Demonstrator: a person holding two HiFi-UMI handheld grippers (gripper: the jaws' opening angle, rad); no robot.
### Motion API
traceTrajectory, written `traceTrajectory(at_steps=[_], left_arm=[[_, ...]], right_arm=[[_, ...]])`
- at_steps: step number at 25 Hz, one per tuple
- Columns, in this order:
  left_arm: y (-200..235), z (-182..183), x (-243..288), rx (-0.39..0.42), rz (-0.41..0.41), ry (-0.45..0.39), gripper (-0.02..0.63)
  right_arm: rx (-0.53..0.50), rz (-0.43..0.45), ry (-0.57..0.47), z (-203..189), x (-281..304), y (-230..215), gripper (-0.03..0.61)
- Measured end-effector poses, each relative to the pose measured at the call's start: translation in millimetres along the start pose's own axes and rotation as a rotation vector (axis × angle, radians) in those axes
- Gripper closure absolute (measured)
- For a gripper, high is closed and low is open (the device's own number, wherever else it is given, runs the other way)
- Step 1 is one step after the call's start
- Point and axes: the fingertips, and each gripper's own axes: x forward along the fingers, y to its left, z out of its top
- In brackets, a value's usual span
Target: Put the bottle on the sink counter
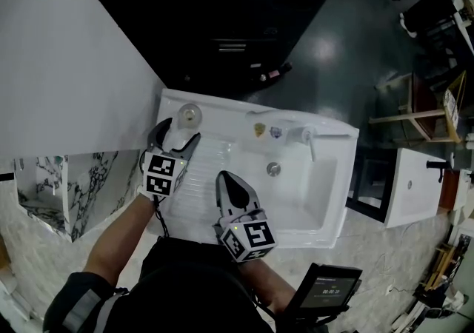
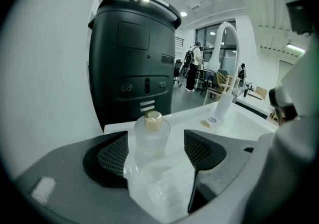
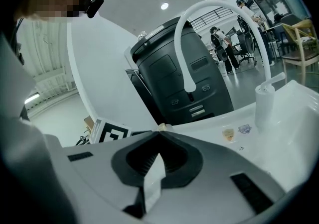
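A frosted clear bottle (image 1: pixel 189 113) with a gold cap stands upright at the back left corner of the white sink counter (image 1: pixel 204 172). My left gripper (image 1: pixel 178 133) is open, its two jaws either side of the bottle (image 2: pixel 149 136) with a gap showing on each side. In the left gripper view (image 2: pixel 154 144) the black ribbed pads (image 2: pixel 112 157) do not touch it. My right gripper (image 1: pixel 226 177) hovers over the counter's front middle, shut with nothing in it; its jaw tips meet in the right gripper view (image 3: pixel 160 132).
A white curved faucet (image 1: pixel 307 139) stands behind the basin (image 1: pixel 315 187) to the right. A tall black machine (image 2: pixel 132 58) is just behind the counter, and a white wall (image 1: pixel 67 58) runs along the left. A small screen device (image 1: pixel 326 291) hangs near my right side.
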Motion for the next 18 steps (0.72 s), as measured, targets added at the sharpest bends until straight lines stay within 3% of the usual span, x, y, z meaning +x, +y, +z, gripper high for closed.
traceTrajectory(at_steps=[5, 10, 14, 18], left_arm=[[-5.7, 19.0, -39.3, -0.053, 0.022, -0.087, 0.276], [-32.2, 33.7, -74.8, -0.061, -0.057, -0.155, 0.285], [-48.7, 41.3, -106.9, -0.072, -0.101, -0.224, 0.461], [-63.8, 45.8, -133.0, -0.061, -0.156, -0.256, 0.492]], right_arm=[[-0.007, 0.01, -0.01, 0.8, -6.1, 11.3, 0.583], [-0.017, 0.009, -0.028, 4.3, -17.0, 23.3, 0.583], [-0.02, 0.014, -0.054, 8.3, -25.3, 38.5, 0.583], [-0.036, 0.022, -0.083, 12.6, -32.8, 53.9, 0.583]])
